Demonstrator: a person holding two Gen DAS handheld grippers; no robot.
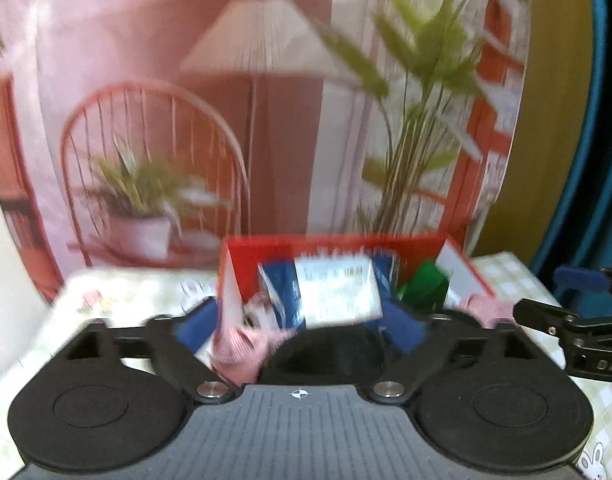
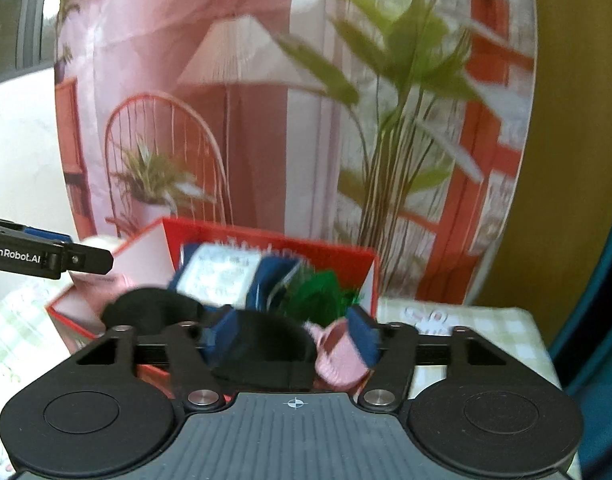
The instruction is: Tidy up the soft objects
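Both hand-held grippers face the red box: the left hand-held gripper spread around a black cloth, the right hand-held gripper likewise spread.

I note a red box with white inner flaps. Inside it I see a dark blue packet bearing a white printed label, and a green item. A pink ribbed cloth and a black cloth lie at the front. The tablecloth is pale green check with rabbit prints. The backdrop is pink with green plants.
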